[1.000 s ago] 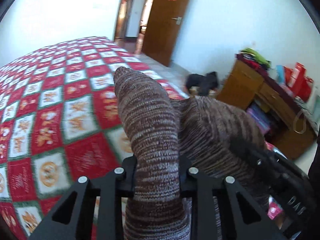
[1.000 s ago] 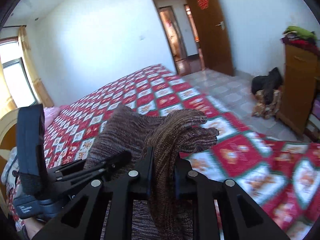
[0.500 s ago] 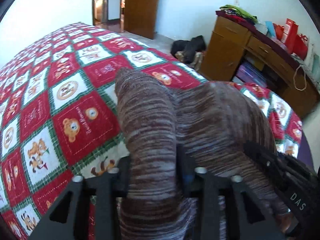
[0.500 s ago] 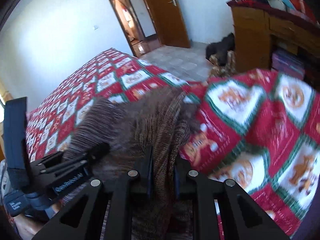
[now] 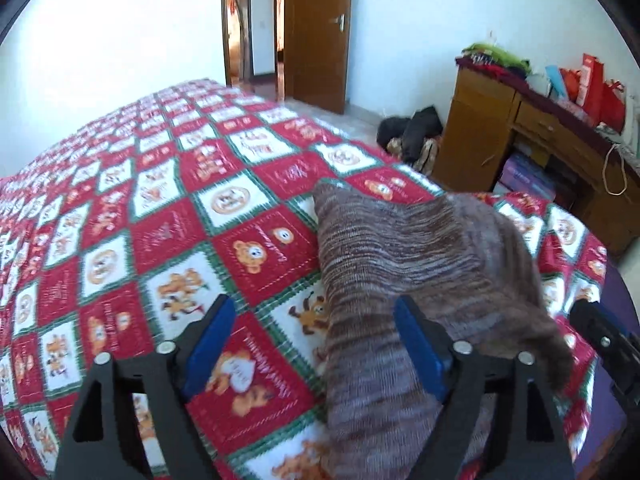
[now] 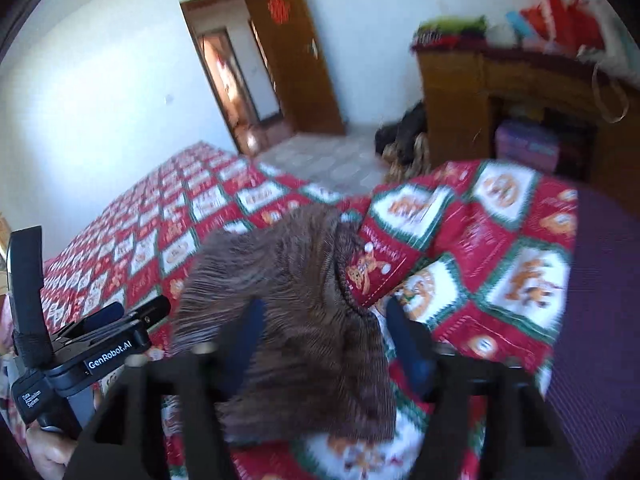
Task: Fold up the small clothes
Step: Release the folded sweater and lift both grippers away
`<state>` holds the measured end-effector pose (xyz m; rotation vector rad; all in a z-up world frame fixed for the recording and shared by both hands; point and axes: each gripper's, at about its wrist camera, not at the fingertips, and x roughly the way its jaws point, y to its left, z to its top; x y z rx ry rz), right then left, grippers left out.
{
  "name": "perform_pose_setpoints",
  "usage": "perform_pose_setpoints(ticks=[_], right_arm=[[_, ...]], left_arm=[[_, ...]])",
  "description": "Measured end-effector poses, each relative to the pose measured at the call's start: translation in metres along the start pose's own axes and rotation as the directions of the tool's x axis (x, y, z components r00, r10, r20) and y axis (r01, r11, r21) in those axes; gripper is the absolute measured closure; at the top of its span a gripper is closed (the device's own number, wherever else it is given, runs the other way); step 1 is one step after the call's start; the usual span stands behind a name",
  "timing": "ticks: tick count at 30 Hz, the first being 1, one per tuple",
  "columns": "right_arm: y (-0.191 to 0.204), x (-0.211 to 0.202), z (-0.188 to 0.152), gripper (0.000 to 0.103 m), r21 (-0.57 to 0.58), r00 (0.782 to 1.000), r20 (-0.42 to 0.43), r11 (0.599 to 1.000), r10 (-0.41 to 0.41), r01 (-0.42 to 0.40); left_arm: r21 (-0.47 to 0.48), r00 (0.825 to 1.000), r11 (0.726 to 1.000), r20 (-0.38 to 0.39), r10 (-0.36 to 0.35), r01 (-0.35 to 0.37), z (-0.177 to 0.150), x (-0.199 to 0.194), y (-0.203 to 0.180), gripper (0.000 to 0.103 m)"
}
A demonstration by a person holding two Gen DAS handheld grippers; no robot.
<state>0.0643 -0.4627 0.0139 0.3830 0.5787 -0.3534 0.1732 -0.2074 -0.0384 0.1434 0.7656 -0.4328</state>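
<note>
Released a moment ago: left gripper (image 5: 316,344) and right gripper (image 6: 326,336) both spread wide, brown marled knit garment (image 5: 404,264) dropped on red patchwork bedspread (image 5: 160,240) between fingers. Fold apparently laid.

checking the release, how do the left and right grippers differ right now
The left gripper has the brown knit garment lying against one finger only; the right gripper straddles it centrally. The left view is sharp, the right blurred. Both are open above the patchwork bedspread.
</note>
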Motion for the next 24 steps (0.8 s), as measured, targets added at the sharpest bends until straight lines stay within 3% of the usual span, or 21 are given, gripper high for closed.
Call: perform_pose_setpoints(ticks=[4, 10, 15, 21, 24], right_arm=[[0.021, -0.043, -0.012, 0.034, -0.081, 0.994, 0.096, 0.995, -0.052, 0.06], [0.038, -0.089, -0.028, 0.033, -0.126, 0.975, 0.2, 0.984, -0.097, 0.123], [0.044, -0.114, -0.04, 0.033, -0.145, 0.959, 0.258, 0.977, -0.116, 0.157], [0.041, -0.134, -0.048, 0.025, -0.122, 0.943, 0.311, 0.979, -0.12, 0.165], [0.035, -0.132, -0.044, 0.025, -0.102, 0.944, 0.303, 0.981, -0.127, 0.164]], left_arm=[[0.032, 0.995, 0.999, 0.104, -0.001, -0.002, -0.01, -0.033, 0.0, 0.001], [0.097, 0.988, 0.995, 0.154, 0.017, -0.033, -0.025, -0.065, -0.004, 0.0], [0.07, 0.975, 0.996, 0.218, 0.043, -0.059, -0.035, -0.087, 0.001, 0.0], [0.052, 0.969, 0.997, 0.239, -0.061, 0.05, -0.04, -0.098, 0.007, 0.0], [0.06, 0.972, 0.998, 0.231, -0.048, 0.035, -0.041, -0.097, 0.007, 0.0]])
